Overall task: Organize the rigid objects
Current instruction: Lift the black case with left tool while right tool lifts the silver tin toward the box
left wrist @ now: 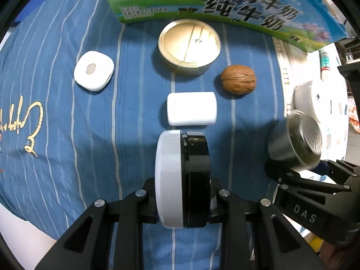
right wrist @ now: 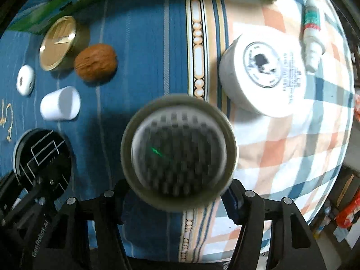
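My left gripper [left wrist: 183, 199] is shut on a round black-and-white case [left wrist: 182, 177], held on edge above the blue striped cloth; the case also shows in the right wrist view [right wrist: 42, 157]. My right gripper [right wrist: 180, 193] is shut on a round metal strainer cup [right wrist: 178, 151], blurred, also seen in the left wrist view [left wrist: 297, 141]. On the cloth lie a white rectangular case [left wrist: 192, 108], a walnut [left wrist: 238, 79], a gold tin [left wrist: 189, 46] and a white rounded square case [left wrist: 93, 70].
A milk carton box [left wrist: 225, 2] stands behind the objects. A white round jar [right wrist: 263, 72] and a tube [right wrist: 311, 33] lie on the checked cloth at the right. The bed edge falls away at far right.
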`<state>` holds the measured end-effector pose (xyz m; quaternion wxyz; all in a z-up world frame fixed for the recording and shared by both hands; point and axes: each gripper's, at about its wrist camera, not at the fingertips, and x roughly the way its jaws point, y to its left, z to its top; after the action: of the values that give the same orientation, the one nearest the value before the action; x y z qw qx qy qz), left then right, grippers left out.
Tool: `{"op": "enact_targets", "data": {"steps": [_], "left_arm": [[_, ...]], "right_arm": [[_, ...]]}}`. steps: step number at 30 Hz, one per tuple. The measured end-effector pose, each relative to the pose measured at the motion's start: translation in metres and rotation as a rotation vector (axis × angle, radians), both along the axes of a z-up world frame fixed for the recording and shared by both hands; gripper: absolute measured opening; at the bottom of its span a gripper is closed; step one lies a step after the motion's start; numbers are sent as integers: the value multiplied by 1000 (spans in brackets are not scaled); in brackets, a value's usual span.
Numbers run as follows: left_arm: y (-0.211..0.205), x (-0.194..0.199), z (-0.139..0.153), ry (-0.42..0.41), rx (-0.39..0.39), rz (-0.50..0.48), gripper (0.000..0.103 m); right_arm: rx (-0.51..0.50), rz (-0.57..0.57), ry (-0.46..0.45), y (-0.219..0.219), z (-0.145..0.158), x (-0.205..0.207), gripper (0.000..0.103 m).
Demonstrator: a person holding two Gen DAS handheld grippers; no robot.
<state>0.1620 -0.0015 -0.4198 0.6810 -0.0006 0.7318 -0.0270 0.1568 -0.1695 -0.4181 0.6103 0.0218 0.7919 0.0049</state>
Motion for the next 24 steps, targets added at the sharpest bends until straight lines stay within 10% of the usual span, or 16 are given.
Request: {"op": "enact_targets", "data": {"steps": [1, 2, 7, 10, 11, 12, 19, 24], "left_arm": [[-3, -1, 4, -9, -1, -2, 24], [-5, -1, 7, -15, -1, -3, 24], [-10, -6, 20, -24, -15, -10, 24], [-8, -3, 23, -24, -12, -16, 24], [-7, -2, 24, -23, -15, -11, 24], [-7, 0, 26, -22, -22, -3, 24], [-5, 33, 37, -30, -37, 43, 24], [0, 60, 35, -23, -19, 53, 24]], "right_arm": [[8, 6, -8, -2, 7, -3, 59], [19, 7, 10, 3, 9, -3, 2], [32, -2, 15, -13, 11, -10, 1], [130, -73, 38, -33, 17, -10, 35], [142, -98, 34, -40, 24, -10, 68], [163, -128, 16, -49, 34, -10, 80], [179, -195, -74, -59, 71, 42, 81], [99, -165, -22, -53, 21, 72, 77]]}}
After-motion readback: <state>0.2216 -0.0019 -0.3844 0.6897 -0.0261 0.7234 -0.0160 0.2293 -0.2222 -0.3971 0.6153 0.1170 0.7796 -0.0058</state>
